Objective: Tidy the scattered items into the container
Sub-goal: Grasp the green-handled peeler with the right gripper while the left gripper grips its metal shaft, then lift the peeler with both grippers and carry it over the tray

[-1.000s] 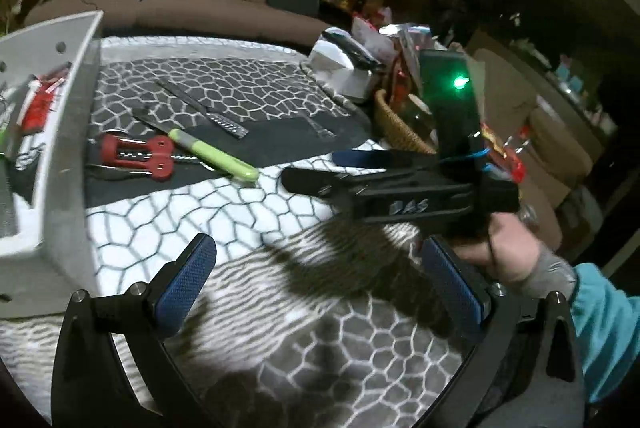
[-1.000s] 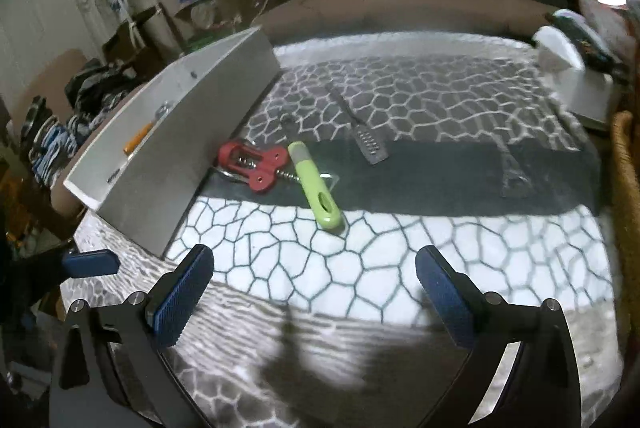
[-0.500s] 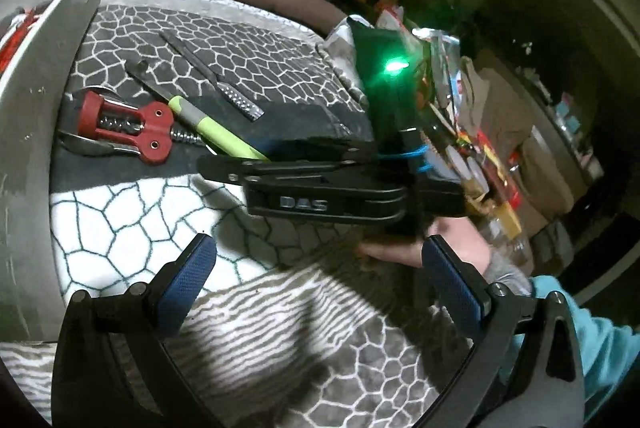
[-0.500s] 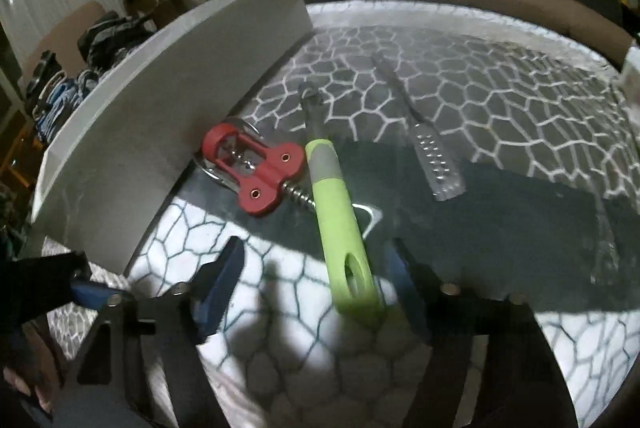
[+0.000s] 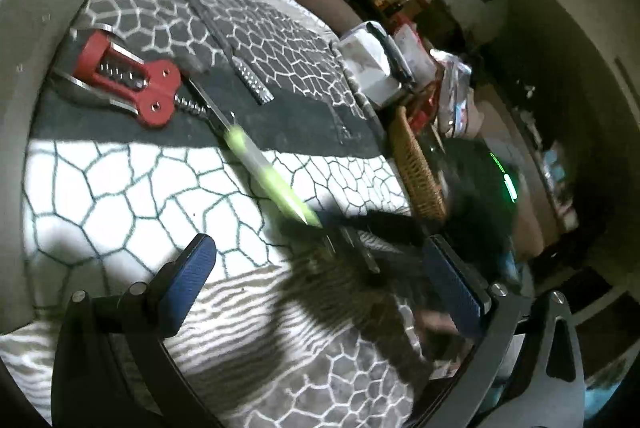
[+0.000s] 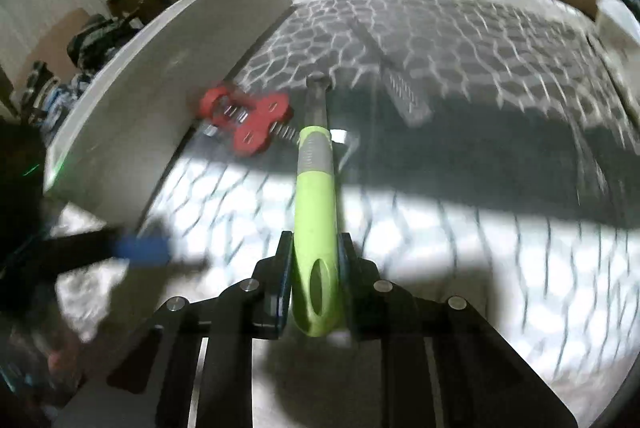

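The green-handled tool (image 6: 314, 211), lying untouched beside the red corkscrew (image 6: 248, 123) half a second ago, is now sitting between our right gripper's (image 6: 314, 284) fingers, which are clamping its handle near the white container (image 6: 160, 99). We are keeping our left gripper (image 5: 320, 292) wide open, holding nothing above the patterned cloth (image 5: 140, 187).

In the left wrist view the right gripper (image 5: 352, 240) is motion-smeared and partly covered by the left gripper's blue pad, so its jaw state is unreadable there. The green-handled utensil (image 6: 314, 211) has its working end blurred beyond identification. The white container (image 5: 24, 75) is cropped by the frame edge, its interior unseen.
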`<act>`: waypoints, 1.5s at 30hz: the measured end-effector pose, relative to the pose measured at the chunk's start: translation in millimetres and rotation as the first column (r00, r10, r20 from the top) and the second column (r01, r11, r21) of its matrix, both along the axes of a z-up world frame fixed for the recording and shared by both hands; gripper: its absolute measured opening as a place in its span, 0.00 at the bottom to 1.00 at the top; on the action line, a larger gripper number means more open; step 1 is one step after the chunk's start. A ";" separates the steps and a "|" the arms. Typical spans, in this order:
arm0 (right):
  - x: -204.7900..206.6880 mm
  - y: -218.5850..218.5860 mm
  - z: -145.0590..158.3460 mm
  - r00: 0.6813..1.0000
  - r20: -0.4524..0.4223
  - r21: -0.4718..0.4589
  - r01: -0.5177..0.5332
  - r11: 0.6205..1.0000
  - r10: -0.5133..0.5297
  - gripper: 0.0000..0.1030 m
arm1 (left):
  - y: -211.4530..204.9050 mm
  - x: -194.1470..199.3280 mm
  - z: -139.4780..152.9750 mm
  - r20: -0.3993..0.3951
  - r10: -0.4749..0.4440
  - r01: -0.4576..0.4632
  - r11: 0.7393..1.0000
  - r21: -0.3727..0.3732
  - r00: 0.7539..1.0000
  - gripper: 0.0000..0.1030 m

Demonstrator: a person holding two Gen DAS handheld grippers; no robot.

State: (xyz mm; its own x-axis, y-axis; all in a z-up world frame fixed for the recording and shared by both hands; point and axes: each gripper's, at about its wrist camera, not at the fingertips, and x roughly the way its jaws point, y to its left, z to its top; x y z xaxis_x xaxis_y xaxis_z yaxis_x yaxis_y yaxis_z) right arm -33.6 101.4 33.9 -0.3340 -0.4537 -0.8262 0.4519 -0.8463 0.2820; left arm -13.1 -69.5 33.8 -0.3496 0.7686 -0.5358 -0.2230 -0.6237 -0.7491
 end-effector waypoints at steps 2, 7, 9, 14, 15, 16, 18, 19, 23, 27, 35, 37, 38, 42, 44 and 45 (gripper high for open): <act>26.1 5.8 1.1 1.000 0.007 0.018 -0.016 1.000 0.016 0.20 | 0.0 -1.5 -8.4 0.037 0.002 -0.003 0.999 0.038 0.999 1.00; 81.5 16.2 2.1 0.997 0.075 -0.085 -0.002 0.996 0.009 0.20 | 8.1 1.3 -29.0 0.121 -0.008 0.000 0.998 0.068 0.993 0.99; 94.2 16.9 4.0 0.995 0.097 -0.156 0.014 0.988 0.002 0.20 | 15.0 3.3 -27.4 0.119 -0.037 0.027 0.996 0.089 0.992 0.95; 108.4 -0.9 6.6 0.997 0.079 -0.154 -0.002 0.988 0.014 0.20 | 19.1 6.4 -34.5 0.146 -0.030 0.028 0.999 0.017 0.989 0.46; 107.6 -2.7 7.0 0.997 0.074 -0.150 -0.005 0.989 0.017 0.20 | 16.9 6.0 -36.9 0.160 -0.024 0.023 1.000 0.010 0.987 0.28; 106.1 -2.5 6.8 0.997 0.077 -0.155 -0.003 0.988 0.015 0.20 | 16.5 4.7 -40.9 0.166 -0.014 0.015 1.000 -0.008 0.986 0.24; 103.3 -2.3 6.8 0.996 0.084 -0.163 0.003 0.987 0.010 0.20 | 16.6 4.3 -40.4 0.162 -0.016 0.019 1.000 -0.018 0.987 0.23; 102.3 -1.4 6.4 0.997 0.081 -0.160 -0.001 0.987 0.014 0.20 | 17.3 4.8 -36.9 0.148 -0.016 0.021 0.999 -0.031 0.989 0.23; 102.3 -6.3 0.3 0.996 0.083 -0.139 -0.018 0.990 0.030 0.20 | 25.7 6.9 -22.6 0.098 -0.043 0.048 0.997 -0.057 0.994 0.16; 101.3 -14.1 -4.4 0.996 0.085 -0.117 -0.020 0.993 0.030 0.21 | 29.9 12.3 -17.2 0.078 -0.063 0.068 0.995 -0.070 0.995 0.15; 104.2 -22.2 11.9 0.999 0.029 -0.120 -0.038 0.992 0.041 0.22 | 15.0 13.7 7.0 0.028 -0.059 0.060 0.998 -0.037 0.998 0.16; 105.9 -23.6 25.5 0.999 0.001 -0.130 -0.047 0.990 0.047 0.21 | 10.6 16.5 28.5 -0.012 -0.061 0.060 0.998 -0.030 0.998 0.16; 106.6 -24.6 33.1 0.999 -0.009 -0.143 -0.050 0.988 0.049 0.21 | 7.9 19.5 40.7 -0.036 -0.062 0.060 0.998 -0.035 0.997 0.16; 112.3 -42.3 75.7 0.994 -0.074 -0.159 -0.091 0.983 0.080 0.22 | -9.0 29.1 91.0 -0.102 -0.057 0.052 0.997 -0.053 0.993 0.17; 113.2 -56.2 95.8 0.990 -0.103 -0.154 -0.115 0.981 0.100 0.22 | -18.6 27.0 113.4 -0.118 -0.049 0.042 0.997 -0.061 0.992 0.17; 112.4 -63.5 107.2 0.988 -0.112 -0.158 -0.127 0.979 0.110 0.22 | -27.8 26.6 125.7 -0.126 -0.039 0.032 0.998 -0.060 0.991 0.17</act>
State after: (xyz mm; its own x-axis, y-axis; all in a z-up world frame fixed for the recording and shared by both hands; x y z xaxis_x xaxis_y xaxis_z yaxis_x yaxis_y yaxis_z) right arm 78.9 37.8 141.1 -0.3489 -0.6219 -0.7010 0.5798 -0.7310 0.3599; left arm 13.5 -97.3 159.6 -0.3904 0.7507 -0.5330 -0.3366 -0.6553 -0.6763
